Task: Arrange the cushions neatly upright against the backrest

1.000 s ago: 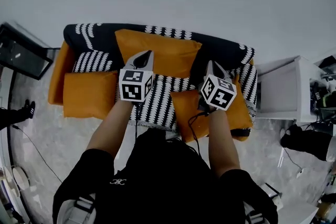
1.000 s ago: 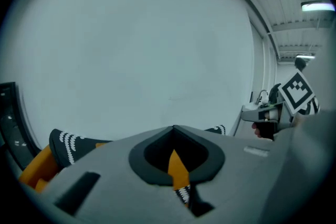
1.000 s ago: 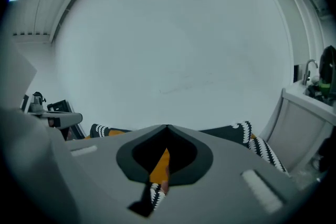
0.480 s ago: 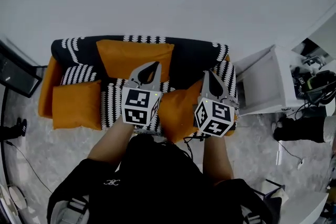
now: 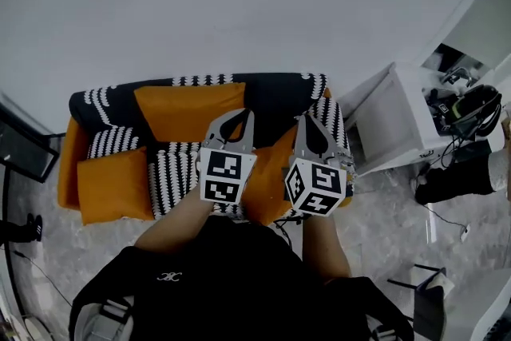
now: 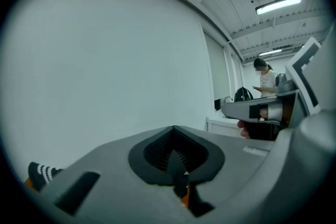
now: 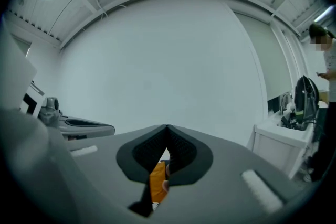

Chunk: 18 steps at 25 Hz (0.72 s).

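The left tool (image 5: 239, 117) and the right tool (image 5: 308, 124) are clenched on nothing and hover over the sofa (image 5: 96, 104), probably between two grips. The middle cushion (image 5: 188, 109) leans on the backrest (image 5: 271, 88). The left cushion (image 5: 116, 184) and the right cushion (image 5: 270, 165) lie flat.

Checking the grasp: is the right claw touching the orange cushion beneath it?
Apart. The right gripper view shows the right claw shut, tips against bare wall, orange cushion glimpsed below.

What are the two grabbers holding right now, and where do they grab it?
Nothing. The left gripper and right gripper are both shut and empty.
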{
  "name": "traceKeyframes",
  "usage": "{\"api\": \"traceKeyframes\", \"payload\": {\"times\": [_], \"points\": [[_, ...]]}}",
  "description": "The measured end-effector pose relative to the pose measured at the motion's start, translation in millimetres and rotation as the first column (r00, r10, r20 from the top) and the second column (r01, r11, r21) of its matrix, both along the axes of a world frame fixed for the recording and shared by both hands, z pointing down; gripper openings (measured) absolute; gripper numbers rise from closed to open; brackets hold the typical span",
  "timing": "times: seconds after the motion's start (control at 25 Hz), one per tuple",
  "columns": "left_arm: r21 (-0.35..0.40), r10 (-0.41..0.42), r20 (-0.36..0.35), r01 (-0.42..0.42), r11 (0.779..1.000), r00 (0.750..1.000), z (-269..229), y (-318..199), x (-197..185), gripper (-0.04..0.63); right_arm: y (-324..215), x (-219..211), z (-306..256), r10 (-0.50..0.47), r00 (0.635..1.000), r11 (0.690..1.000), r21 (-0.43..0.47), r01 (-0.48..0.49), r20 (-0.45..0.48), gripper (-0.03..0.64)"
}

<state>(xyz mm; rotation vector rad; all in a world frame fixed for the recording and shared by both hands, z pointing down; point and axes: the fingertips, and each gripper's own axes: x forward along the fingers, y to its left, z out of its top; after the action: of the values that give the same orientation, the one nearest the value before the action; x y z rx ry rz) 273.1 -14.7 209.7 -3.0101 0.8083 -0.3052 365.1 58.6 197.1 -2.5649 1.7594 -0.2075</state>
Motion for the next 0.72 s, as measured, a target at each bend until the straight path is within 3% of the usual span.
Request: {"api": "traceKeyframes", "payload": {"times": [0.36,0.52,0.72], "points": [[0.019,0.114,0.022,-0.114,0.993,0.993,-6.1,1.5,11.4,0.008,-6.8,-9.3,-1.7,0.055,0.998,0.998,-0.024,-0.055,-0.004,0.006],[-0.031,0.149,0.012,-0.149,0.988,0.989,-0.1,-0.1,14.8,0.005,-12.0,-5.8,1.8,0.066,0.998,0.997,-0.035,-0.066,0.0,0.006],[-0.028,0.129,-0.013,-0.13,0.991,0.992,0.0,-11.0,10.5,0.008,-19.2,-5.8,3.2,0.079,0.997,0.996,-0.038,-0.079,0.002,0.006]]}}
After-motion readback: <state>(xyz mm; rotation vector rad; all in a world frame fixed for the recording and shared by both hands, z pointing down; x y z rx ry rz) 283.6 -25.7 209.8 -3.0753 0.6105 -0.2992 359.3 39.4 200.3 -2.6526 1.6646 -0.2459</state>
